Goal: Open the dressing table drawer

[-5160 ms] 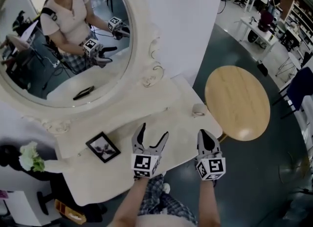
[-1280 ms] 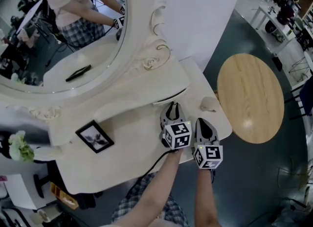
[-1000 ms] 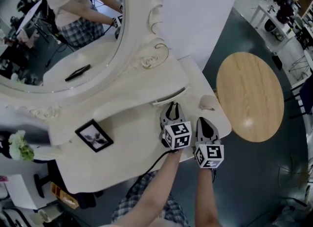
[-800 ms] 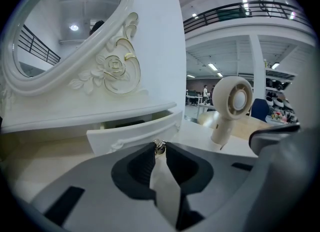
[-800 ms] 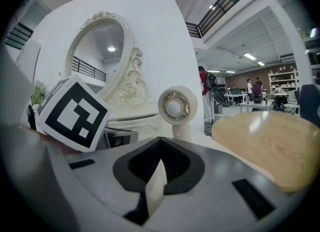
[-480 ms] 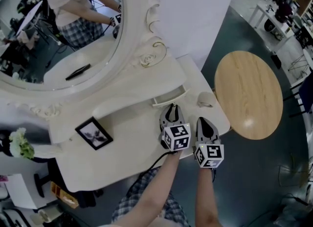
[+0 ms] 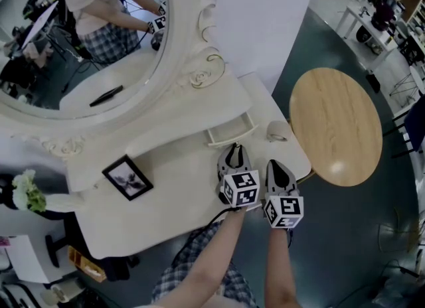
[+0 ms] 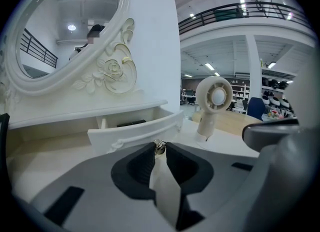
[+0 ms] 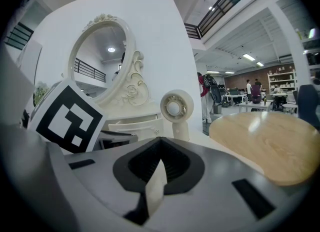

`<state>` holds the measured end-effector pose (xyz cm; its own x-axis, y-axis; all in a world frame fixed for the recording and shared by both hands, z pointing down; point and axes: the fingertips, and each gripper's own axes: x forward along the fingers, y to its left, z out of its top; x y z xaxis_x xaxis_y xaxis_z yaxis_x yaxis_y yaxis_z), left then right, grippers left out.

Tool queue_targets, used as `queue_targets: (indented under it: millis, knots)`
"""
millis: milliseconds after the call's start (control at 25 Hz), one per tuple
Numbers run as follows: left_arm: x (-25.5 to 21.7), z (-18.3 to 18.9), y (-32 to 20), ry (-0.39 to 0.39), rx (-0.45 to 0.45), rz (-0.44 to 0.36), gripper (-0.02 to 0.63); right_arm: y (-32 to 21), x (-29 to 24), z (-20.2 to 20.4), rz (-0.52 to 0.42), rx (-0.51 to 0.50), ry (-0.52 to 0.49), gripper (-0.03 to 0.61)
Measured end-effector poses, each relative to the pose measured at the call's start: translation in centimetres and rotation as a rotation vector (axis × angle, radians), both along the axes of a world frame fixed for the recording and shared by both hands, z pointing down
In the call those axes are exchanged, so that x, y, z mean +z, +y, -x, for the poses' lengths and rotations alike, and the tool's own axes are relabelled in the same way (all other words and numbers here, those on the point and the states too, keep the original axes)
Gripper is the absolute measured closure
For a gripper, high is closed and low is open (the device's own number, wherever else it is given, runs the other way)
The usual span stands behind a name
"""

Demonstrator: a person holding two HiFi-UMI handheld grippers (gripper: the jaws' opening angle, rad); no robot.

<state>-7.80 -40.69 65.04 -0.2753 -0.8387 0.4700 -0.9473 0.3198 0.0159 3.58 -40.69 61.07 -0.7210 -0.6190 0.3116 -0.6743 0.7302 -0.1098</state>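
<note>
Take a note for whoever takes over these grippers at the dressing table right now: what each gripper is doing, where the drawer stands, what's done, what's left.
Left gripper: shut on the drawer knob.
Right gripper: shut, empty, beside the left one near the front edge of the dressing table.
Drawer: left of the small fan, pulled partly out.
Done: knob gripped, drawer partly open.
Left: probably pull it a little further straight toward you, then let go of the knob.
</note>
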Motion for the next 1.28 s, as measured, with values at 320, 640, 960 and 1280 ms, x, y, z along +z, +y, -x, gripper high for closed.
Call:
queue_targets:
  millis: [320, 640, 960, 1280]
  knots:
    - [-0.1, -0.6, 0.6, -0.002, 0.006, -0.005, 0.526, 0.4, 0.0, -0.5, 0.002, 0.006, 0.0, 0.563]
    - [-0.2, -1.0, 0.5, 0.017, 0.042, -0.029, 0.523, 0.3, -0.2, -0.8, 0.003, 0.01, -0.002, 0.563]
    - [-1.3, -1.2, 1.8, 0.04, 0.068, -0.106, 0.309, 0.2, -1.0, -1.5, -0.009, 0.028, -0.017, 0.563]
    - [-2.8, -0.7, 2.8, 0.021, 0.069, -0.137, 0.291, 0.7, -1.9, -2.1, -0.017, 0.048, -0.025, 0.563]
